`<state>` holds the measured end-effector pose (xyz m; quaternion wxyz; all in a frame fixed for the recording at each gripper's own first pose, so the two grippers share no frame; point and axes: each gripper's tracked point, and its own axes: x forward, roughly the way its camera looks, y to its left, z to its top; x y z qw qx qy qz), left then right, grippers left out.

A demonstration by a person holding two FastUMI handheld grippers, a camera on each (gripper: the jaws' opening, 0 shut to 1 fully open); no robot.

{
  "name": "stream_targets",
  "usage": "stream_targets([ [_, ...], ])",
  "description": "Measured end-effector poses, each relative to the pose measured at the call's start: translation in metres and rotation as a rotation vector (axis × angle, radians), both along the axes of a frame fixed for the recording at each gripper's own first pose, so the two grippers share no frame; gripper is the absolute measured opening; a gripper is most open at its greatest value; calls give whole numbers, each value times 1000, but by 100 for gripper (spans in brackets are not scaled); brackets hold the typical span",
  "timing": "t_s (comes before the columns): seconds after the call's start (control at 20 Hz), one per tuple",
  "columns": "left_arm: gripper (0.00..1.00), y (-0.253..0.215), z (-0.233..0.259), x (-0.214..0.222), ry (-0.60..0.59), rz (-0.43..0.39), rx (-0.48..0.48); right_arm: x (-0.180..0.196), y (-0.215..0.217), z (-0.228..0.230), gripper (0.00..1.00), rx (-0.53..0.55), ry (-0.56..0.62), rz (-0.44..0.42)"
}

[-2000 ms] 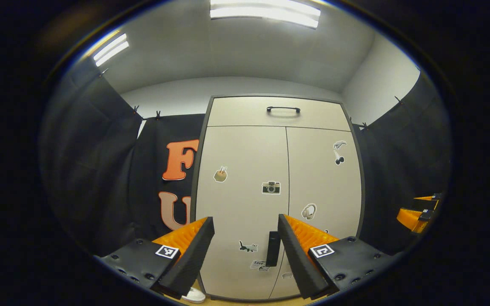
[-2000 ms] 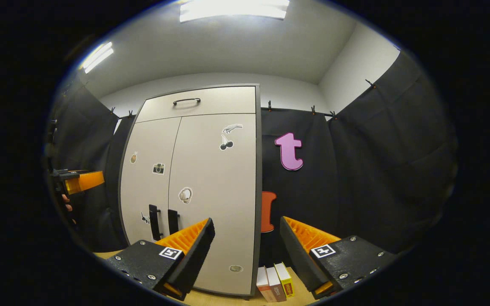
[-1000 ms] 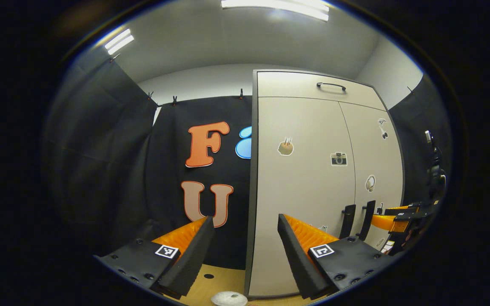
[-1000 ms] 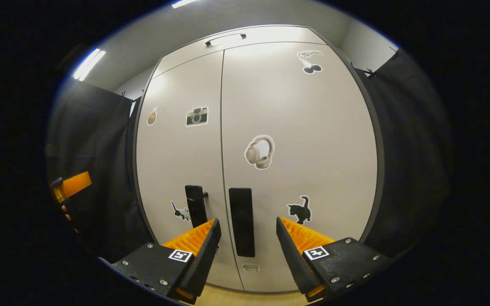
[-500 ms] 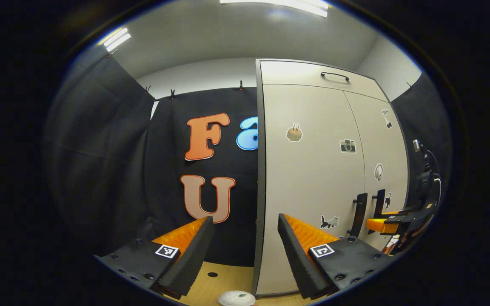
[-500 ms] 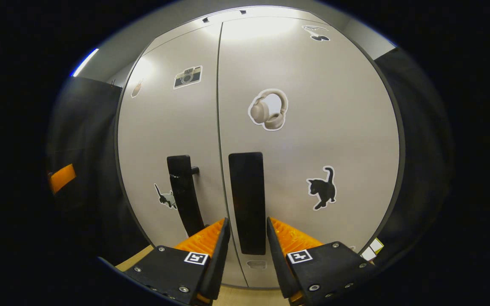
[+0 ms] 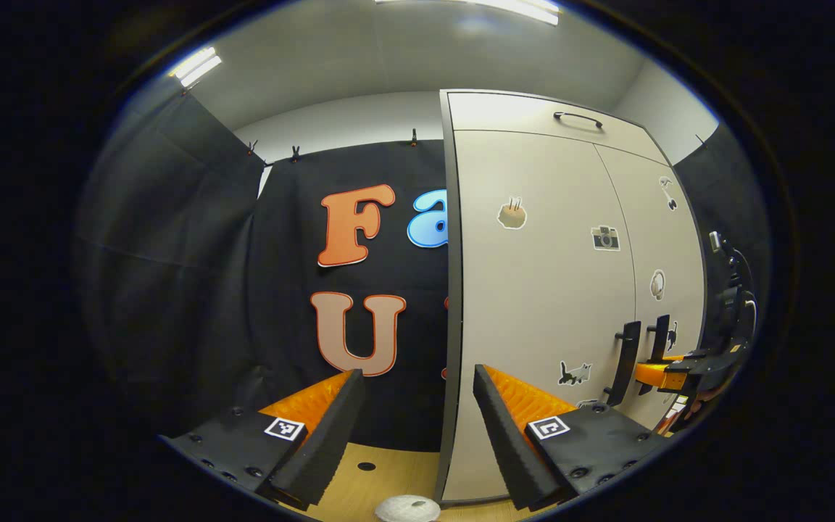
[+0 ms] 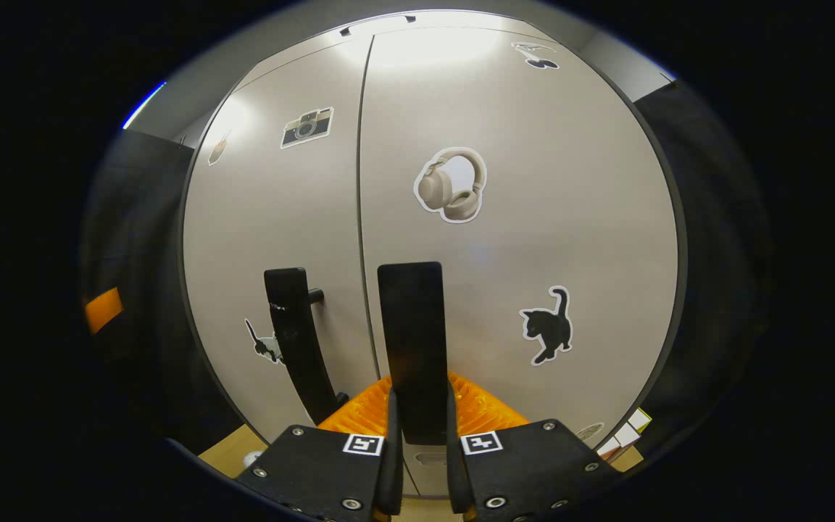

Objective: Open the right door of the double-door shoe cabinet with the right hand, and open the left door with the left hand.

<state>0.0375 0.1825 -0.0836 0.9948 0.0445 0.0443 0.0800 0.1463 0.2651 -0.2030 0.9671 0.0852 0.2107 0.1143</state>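
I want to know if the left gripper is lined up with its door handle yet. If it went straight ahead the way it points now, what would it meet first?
Probably not the handle. The left gripper, jaws open, points at the cabinet's left edge and the black cloth wall beside it. The left door handle sits well off to the side. Depth is hard to judge.

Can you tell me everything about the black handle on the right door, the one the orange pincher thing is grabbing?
The right door handle is a flat, matte black upright bar that looks like plastic or painted metal. It stands off the beige right door, just beside the seam between the doors and below a headphones sticker. The right hand-held gripper has its orange ribbed fingers closed on the bar's lower end. The door looks closed.
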Motion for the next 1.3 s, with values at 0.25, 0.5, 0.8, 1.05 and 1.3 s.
stream_targets([
  [0.25,95,-28,7,2,-8,-39,9,-6,-1,1,19,28,17,5],
  [0.5,96,-39,12,-6,-11,-33,-6,-25,-5,8,19,51,20,39],
  [0.8,96,-54,17,-13,-12,-32,-13,-53,-19,17,19,71,10,81],
  [1.05,96,-74,21,-14,-24,-37,-36,-68,-30,25,19,75,-2,121],
  [1.3,96,-102,24,-11,-34,-77,-41,-79,-41,30,20,64,-5,138],
])
